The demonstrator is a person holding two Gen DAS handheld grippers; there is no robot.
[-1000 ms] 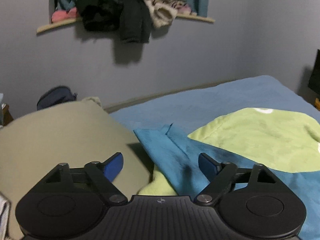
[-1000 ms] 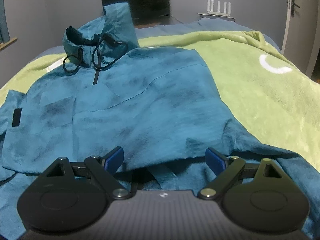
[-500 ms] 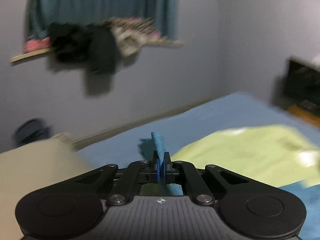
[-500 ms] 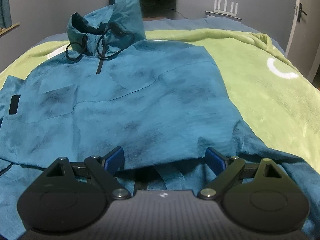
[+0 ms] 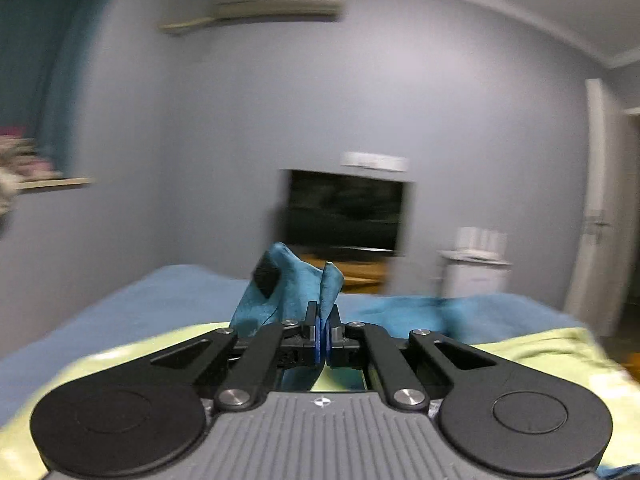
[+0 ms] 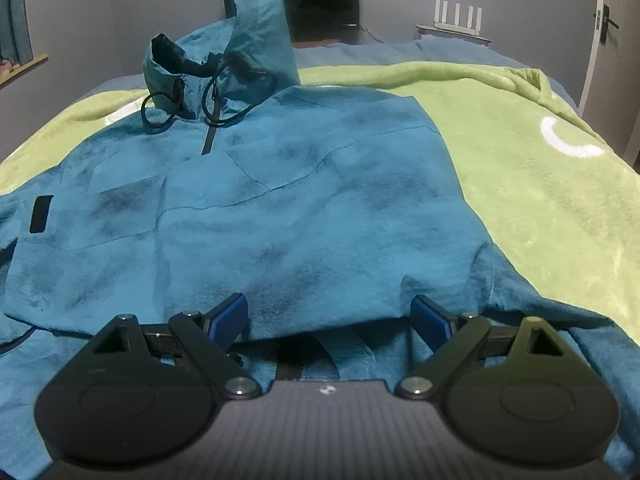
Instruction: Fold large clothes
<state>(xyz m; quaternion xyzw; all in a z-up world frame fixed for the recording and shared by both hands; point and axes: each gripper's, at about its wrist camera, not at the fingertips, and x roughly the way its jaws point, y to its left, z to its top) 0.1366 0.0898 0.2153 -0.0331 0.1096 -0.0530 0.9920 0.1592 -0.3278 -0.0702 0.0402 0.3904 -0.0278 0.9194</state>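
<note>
Since a second ago the left claw (image 5: 323,340) has closed on a fold of the teal hooded jacket (image 6: 280,200) and swung away from the shelf wall, so its camera now faces the dark television (image 5: 346,210) and the door (image 5: 596,216); that view is blurred. On the right nothing has shifted.

Largest in sight is the bed (image 5: 120,300), its blue sheet covered by a green blanket (image 6: 520,184) with a white ring printed on it. Across the blanket lies the jacket, front up, hood (image 6: 256,40) standing at the far end near the television, black drawstrings (image 6: 168,108) looped below the collar. A small black patch (image 6: 41,214) sits on the sleeve at the picture's left.

In the left view, the pinched cloth rises in a peak above the blue pads (image 5: 318,338), which are pressed together on it; a black patch shows on this lifted part too.

Over the near hem the right claw (image 6: 330,318) hovers with its pads wide apart, cloth below them but nothing gripped. A white router (image 6: 458,14) stands on a cabinet beyond.
</note>
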